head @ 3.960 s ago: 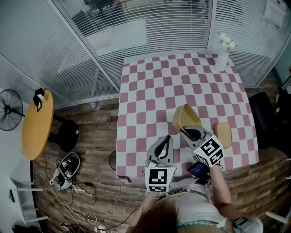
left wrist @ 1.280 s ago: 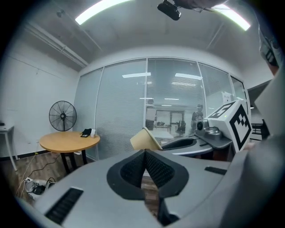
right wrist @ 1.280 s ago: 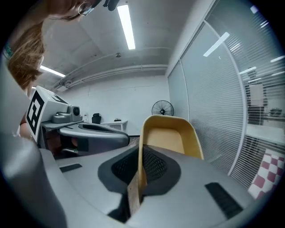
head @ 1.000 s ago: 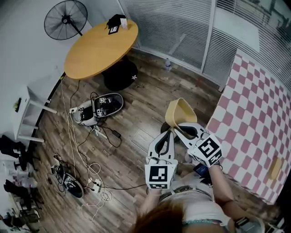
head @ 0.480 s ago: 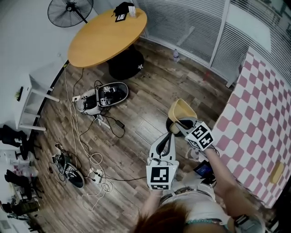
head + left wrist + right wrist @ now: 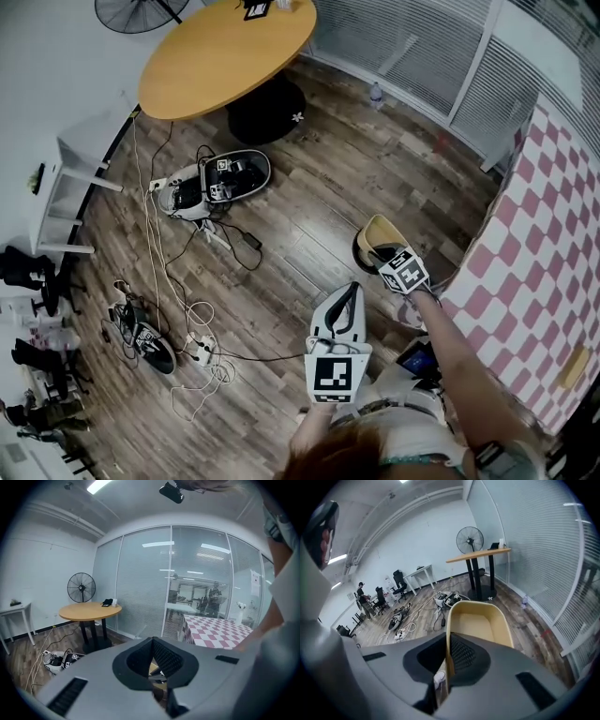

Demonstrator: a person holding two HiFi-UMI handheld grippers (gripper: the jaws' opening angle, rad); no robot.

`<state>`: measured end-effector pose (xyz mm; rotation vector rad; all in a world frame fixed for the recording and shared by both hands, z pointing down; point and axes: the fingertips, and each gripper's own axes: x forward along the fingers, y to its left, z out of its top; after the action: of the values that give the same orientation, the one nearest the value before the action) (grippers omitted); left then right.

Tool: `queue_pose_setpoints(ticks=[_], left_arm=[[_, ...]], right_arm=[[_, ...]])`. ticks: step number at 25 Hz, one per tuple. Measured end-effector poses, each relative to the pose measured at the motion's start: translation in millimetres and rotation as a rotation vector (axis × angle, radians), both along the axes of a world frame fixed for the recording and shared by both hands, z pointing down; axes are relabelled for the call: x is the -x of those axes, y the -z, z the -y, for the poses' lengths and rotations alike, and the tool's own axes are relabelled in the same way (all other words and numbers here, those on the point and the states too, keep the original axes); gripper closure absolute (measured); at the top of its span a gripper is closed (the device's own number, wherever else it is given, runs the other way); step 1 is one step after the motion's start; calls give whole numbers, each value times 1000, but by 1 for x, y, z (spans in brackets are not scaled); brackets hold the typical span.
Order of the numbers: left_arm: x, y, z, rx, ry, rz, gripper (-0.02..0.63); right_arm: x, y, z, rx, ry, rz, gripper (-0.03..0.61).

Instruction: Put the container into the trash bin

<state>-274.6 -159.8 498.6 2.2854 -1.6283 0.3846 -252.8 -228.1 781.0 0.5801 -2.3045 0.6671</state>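
My right gripper is shut on one wall of the beige container. It holds the container tilted just over the dark round trash bin, which stands on the wooden floor beside the checkered table. In the right gripper view the container's open inside faces outward, and its thin wall is pinched between the pads. My left gripper hangs nearer to me, left of the bin, shut with nothing in it. Past its tips a sliver of the container shows.
The pink checkered table fills the right side. A round wooden table and a fan stand farther off. Cables and an open case lie on the floor at left. A white side table is by the wall.
My right gripper has dropped with the container from above the floor down onto the bin's mouth. The left gripper sank a little and stayed shut.
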Motion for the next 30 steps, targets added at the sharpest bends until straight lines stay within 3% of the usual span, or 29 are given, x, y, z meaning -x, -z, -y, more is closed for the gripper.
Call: queue_pose_setpoints(ticks=[11,17,18,20,22,30], left_arm=[[27,-50,12,102,22,-29,609],[38,-66,23,139,39,-33,609],[40,-67,24,141,43,-36,609],[43,-68,26,143,50,-38,609],[44,-70,26,153,47,-33,609],[34,-72,27,148,28,-30,609]], right_arm=[[-6,-117,-9,167,26,-196,572],[-8,-145,8,162,11,-261,566],[-9,-149,11,162,-1,-268,540],[-13,-155,13,170,-25,-275,368],[-17,-157,14,161,-38,-288,344],[-18,-157,8,150,-1,-292,352]])
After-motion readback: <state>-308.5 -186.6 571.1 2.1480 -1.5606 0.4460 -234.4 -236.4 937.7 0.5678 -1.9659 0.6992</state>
